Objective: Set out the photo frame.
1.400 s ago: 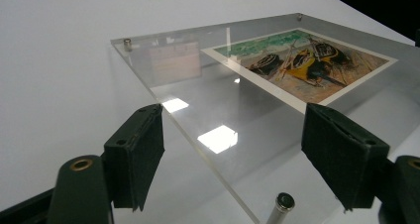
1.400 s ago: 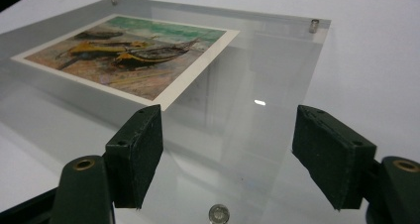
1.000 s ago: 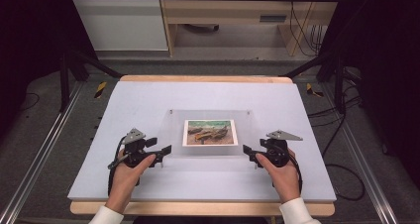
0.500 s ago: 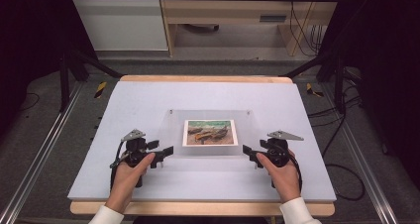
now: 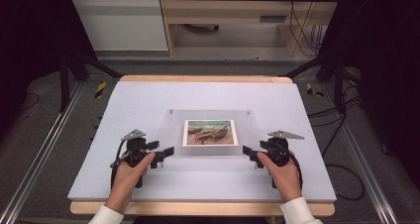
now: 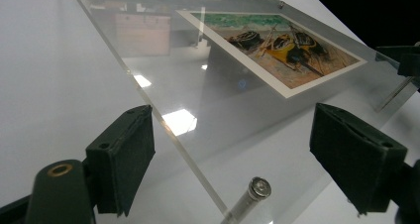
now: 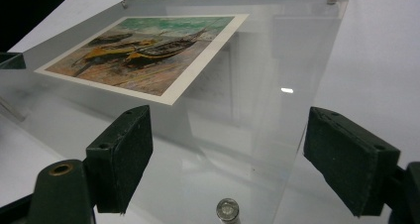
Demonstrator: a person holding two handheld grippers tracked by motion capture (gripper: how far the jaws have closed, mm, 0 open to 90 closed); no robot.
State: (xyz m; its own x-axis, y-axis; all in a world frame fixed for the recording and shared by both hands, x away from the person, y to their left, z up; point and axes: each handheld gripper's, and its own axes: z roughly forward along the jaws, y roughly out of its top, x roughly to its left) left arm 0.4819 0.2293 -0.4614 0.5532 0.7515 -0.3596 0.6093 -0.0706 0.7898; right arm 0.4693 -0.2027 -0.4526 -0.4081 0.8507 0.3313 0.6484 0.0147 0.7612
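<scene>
A clear acrylic frame (image 5: 208,132) lies flat mid-table on short metal pegs, with a painting of beached boats (image 5: 210,132) under its plate. My left gripper (image 5: 165,156) is open at the plate's near left corner. In the left gripper view that corner and a peg (image 6: 251,193) sit between the left gripper (image 6: 233,149) pads, and the painting (image 6: 277,43) lies beyond. My right gripper (image 5: 249,155) is open at the near right corner. The right gripper view shows the right gripper (image 7: 237,154) straddling the acrylic frame (image 7: 277,70) with a peg (image 7: 228,209) between the pads, short of the painting (image 7: 143,50).
The white table top (image 5: 138,105) has bare room all around the frame and ends in a wooden front edge (image 5: 198,208). Black rig posts (image 5: 64,70) stand at the far corners, and metal rails (image 5: 34,159) run along both sides.
My left gripper has slid right, up to the frame's near left corner. The right gripper and the frame have stayed put.
</scene>
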